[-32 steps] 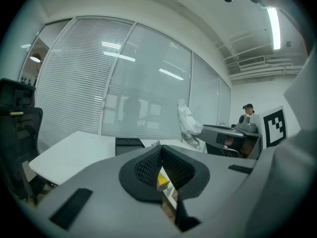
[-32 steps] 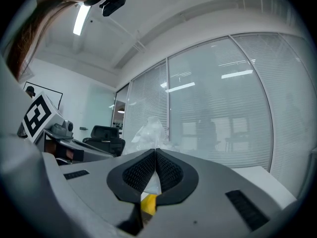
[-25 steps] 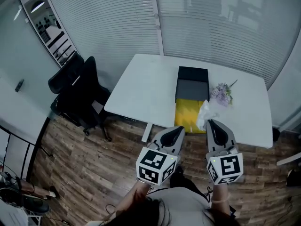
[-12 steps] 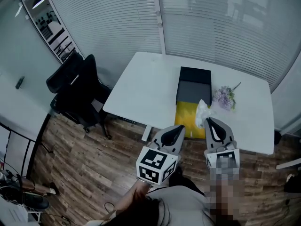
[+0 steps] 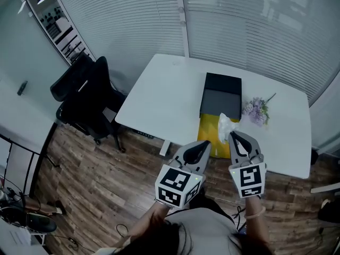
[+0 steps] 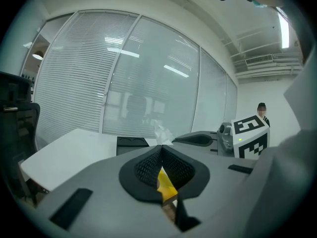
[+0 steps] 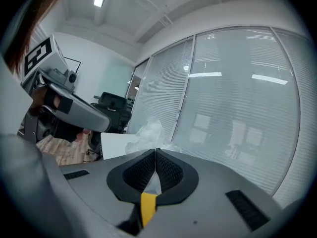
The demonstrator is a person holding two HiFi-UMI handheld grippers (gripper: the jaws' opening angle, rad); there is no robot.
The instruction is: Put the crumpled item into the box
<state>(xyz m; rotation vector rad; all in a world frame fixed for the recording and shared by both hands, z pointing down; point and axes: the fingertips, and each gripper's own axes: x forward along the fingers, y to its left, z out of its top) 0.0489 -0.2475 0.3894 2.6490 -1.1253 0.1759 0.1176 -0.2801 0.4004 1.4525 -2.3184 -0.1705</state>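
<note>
The right tool (image 5: 232,136) is clamped on the crumpled white item (image 5: 226,125), which juts from its tip above the yellow open part of the box (image 5: 208,134) at the counter's (image 5: 159,100) near edge. The drop seems to lie almost straight down. The left tool (image 5: 204,144) hovers just beside it, jaws together and empty.

A white table (image 5: 170,94) stands mid-frame on a wood-plank floor (image 5: 101,179). A black office chair (image 5: 87,97) sits at left, with slatted blinds (image 5: 255,31) across the top.

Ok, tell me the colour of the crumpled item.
White. The crumpled item shows best in the head view, pinched in the right gripper.
</note>
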